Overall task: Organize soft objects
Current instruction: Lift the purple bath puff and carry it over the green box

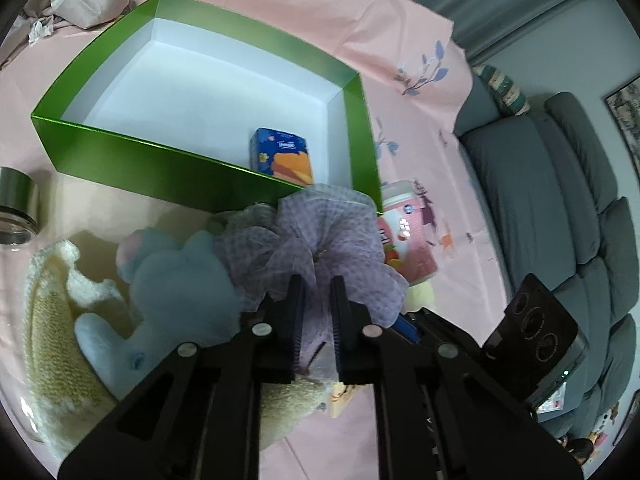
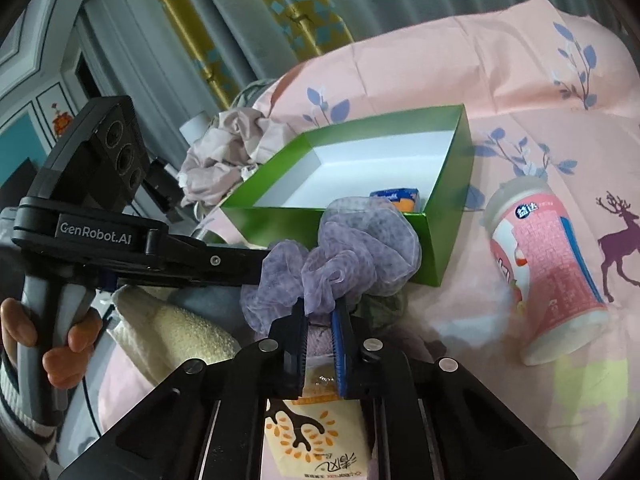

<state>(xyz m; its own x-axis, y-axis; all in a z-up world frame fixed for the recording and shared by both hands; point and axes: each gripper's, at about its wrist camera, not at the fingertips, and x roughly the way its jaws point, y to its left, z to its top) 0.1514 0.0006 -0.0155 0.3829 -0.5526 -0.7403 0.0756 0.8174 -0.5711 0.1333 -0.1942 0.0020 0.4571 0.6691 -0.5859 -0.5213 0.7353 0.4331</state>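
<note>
A purple mesh scrunchie [image 1: 320, 240] is gripped by both grippers just in front of the green box [image 1: 132, 164]. My left gripper [image 1: 318, 284] is shut on its near edge. My right gripper [image 2: 320, 308] is shut on its lower edge, where the scrunchie [image 2: 352, 252] also shows; the left gripper's body [image 2: 160, 256] reaches in from the left. The green box [image 2: 444, 216] holds a blue tissue pack [image 1: 284, 156]. A light blue plush toy [image 1: 176, 292] and a cream knitted cloth [image 1: 52, 320] lie to the left, under the scrunchie.
A pink cup [image 2: 548, 268] lies on its side right of the box. A yellow-orange packet [image 2: 316, 436] lies under the right gripper. A metal-lidded jar [image 1: 16, 204] sits at the left. Crumpled cloth [image 2: 232, 148] lies behind the box. A grey sofa [image 1: 560, 200] stands beyond the table.
</note>
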